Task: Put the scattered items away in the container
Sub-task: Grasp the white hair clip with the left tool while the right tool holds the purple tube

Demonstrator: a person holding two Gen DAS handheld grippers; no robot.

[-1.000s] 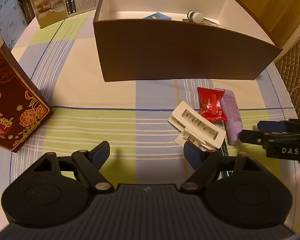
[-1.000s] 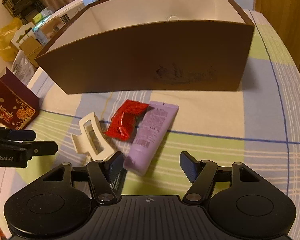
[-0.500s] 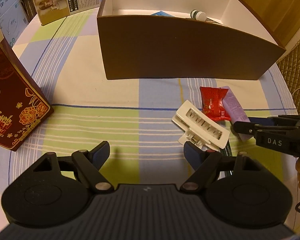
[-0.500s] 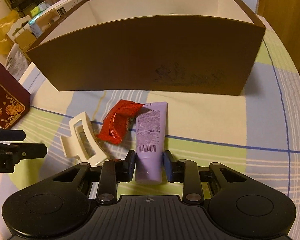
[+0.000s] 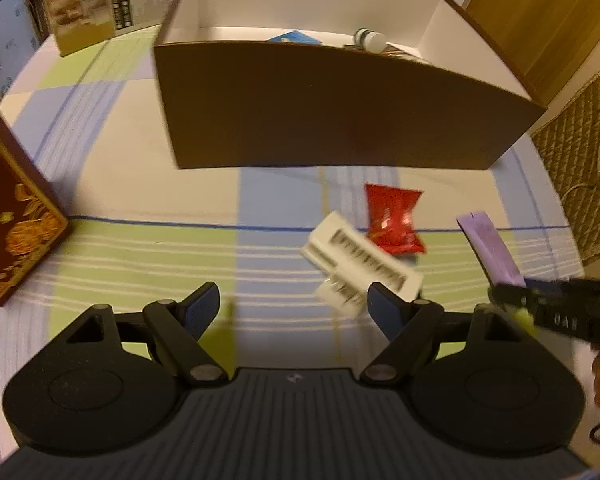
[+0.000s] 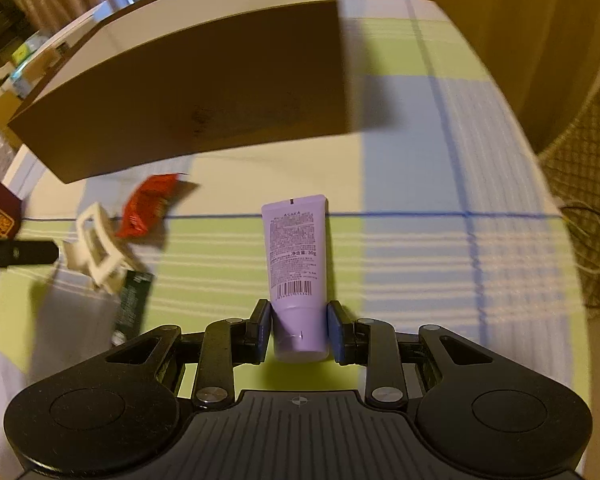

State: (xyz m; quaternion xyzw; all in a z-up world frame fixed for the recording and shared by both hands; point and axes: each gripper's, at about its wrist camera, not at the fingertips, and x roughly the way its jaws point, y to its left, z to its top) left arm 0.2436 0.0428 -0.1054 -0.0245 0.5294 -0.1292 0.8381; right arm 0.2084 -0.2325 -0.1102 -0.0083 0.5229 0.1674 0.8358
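Observation:
My right gripper (image 6: 299, 330) is shut on a purple tube (image 6: 296, 256) and holds it lifted off the checked cloth; the tube also shows in the left wrist view (image 5: 490, 250). A red packet (image 5: 394, 218) and a white hair clip (image 5: 360, 264) lie on the cloth in front of the brown container (image 5: 340, 108). My left gripper (image 5: 294, 310) is open and empty, just short of the clip. The packet (image 6: 148, 204), the clip (image 6: 96, 248) and the container (image 6: 188, 96) also show in the right wrist view. A dark green packet (image 6: 134, 304) lies by the clip.
The container holds a small bottle (image 5: 370, 38) and a blue item (image 5: 294, 37). A dark red gift box (image 5: 12, 216) stands at the left. A cardboard box (image 5: 92, 4) sits behind the container. A woven chair (image 5: 580, 160) is off the table's right edge.
My right gripper closed on the purple tube and lifted it off the cloth, swinging right. My left gripper stayed open and drifted slightly.

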